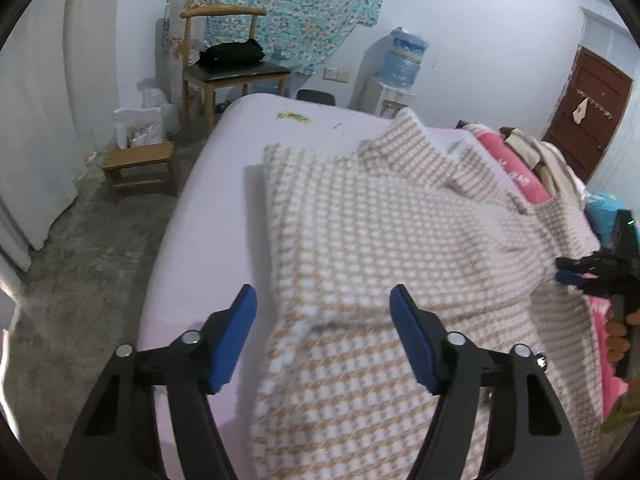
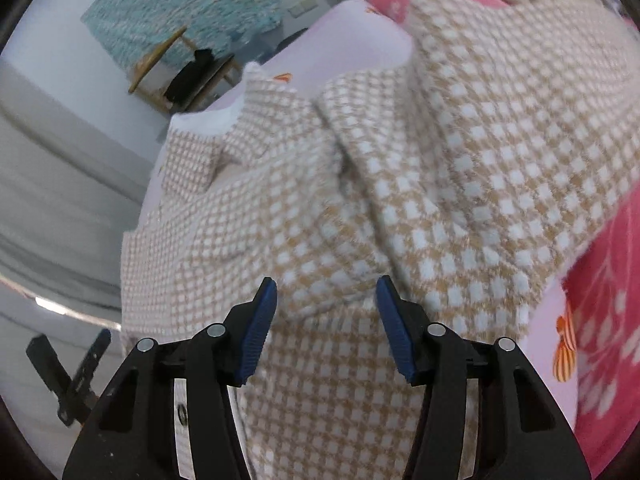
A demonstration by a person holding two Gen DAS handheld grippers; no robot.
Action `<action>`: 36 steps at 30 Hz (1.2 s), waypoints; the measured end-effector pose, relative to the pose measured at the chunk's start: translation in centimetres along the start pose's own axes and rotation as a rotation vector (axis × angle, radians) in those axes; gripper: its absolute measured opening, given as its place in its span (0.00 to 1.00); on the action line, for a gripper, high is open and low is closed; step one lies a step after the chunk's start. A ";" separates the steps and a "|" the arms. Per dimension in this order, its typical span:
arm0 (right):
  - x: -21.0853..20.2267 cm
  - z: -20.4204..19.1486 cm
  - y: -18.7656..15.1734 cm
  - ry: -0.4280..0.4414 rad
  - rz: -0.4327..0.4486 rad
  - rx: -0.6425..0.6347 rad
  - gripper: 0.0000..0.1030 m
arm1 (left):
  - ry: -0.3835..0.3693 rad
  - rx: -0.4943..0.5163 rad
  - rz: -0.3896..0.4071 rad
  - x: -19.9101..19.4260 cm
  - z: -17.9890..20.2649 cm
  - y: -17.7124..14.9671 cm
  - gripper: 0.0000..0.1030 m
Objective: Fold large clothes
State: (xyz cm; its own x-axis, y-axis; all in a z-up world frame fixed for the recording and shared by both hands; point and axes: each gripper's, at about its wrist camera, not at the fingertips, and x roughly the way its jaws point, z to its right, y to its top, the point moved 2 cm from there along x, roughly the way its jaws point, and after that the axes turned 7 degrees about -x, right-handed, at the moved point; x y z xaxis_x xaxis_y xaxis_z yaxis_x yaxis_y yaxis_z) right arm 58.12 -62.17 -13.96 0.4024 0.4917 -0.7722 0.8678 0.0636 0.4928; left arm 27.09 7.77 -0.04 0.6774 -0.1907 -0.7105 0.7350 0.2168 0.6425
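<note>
A large beige-and-white houndstooth garment [image 1: 380,248] lies spread and partly folded on the pale pink bed [image 1: 224,152]. My left gripper [image 1: 323,300] is open just above its near left edge and holds nothing. The right gripper shows at the right edge of the left wrist view [image 1: 564,272], at the garment's right side. In the right wrist view my right gripper [image 2: 326,292] is open just above the garment [image 2: 400,184], over a raised fold, and holds nothing. The left gripper shows small at the lower left [image 2: 72,372].
A wooden chair [image 1: 224,60] with a black bundle stands beyond the bed, a small wooden stool [image 1: 140,164] on the concrete floor at left. Pink bedding [image 1: 516,168] and piled clothes lie along the bed's right side. A water dispenser [image 1: 400,64] and a brown door [image 1: 588,112] are behind.
</note>
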 end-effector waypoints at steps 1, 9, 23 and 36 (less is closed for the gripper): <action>0.3 0.2 0.2 -0.008 0.002 0.010 0.39 | -0.009 0.004 0.007 0.0 0.3 0.2 0.61; 1.0 -0.5 -0.1 -0.212 0.012 -0.108 0.18 | 0.048 0.043 -0.104 5.1 1.1 -0.1 0.55; 1.5 -8.0 1.8 -0.248 0.073 -0.433 0.47 | 0.000 0.061 -0.084 7.1 3.3 5.6 0.57; -6.7 2.2 2.1 -0.150 0.187 -0.132 0.61 | 0.004 0.022 -0.050 8.9 3.3 4.9 0.58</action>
State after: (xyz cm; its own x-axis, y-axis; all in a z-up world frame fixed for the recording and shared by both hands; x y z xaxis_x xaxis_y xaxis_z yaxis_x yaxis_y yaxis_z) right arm 57.89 -67.25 -8.69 0.5993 0.3720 -0.7089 0.7329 0.1013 0.6728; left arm 36.86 3.96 -2.26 0.6395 -0.1965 -0.7433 0.7686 0.1856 0.6122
